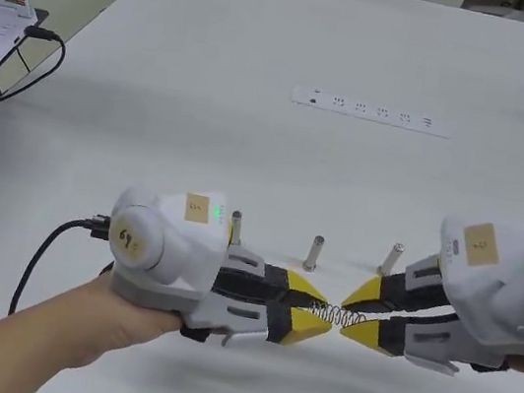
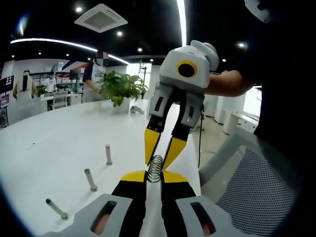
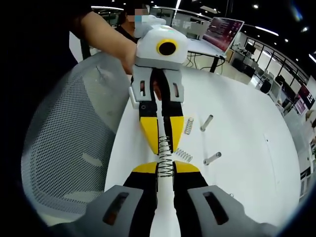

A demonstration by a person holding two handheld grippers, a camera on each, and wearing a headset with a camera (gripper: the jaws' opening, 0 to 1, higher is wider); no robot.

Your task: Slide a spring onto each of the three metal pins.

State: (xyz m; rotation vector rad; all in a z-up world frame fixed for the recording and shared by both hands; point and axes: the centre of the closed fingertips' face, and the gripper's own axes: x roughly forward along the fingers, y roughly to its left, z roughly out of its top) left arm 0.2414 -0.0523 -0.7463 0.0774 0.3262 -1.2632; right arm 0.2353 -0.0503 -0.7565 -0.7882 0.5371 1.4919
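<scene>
Above the table [image 1: 250, 145], the left hand-held gripper [image 1: 324, 317] and right hand-held gripper [image 1: 350, 316] both pinch one spring [image 3: 165, 154].

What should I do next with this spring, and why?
Probably open the left gripper so the right gripper alone carries the spring to the nearest pin: both pinch its ends now, and that pin looks bare.

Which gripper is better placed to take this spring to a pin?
Likely the right gripper: it shares the spring with the left gripper, but its jaws sit nearest the rightmost pin.
</scene>
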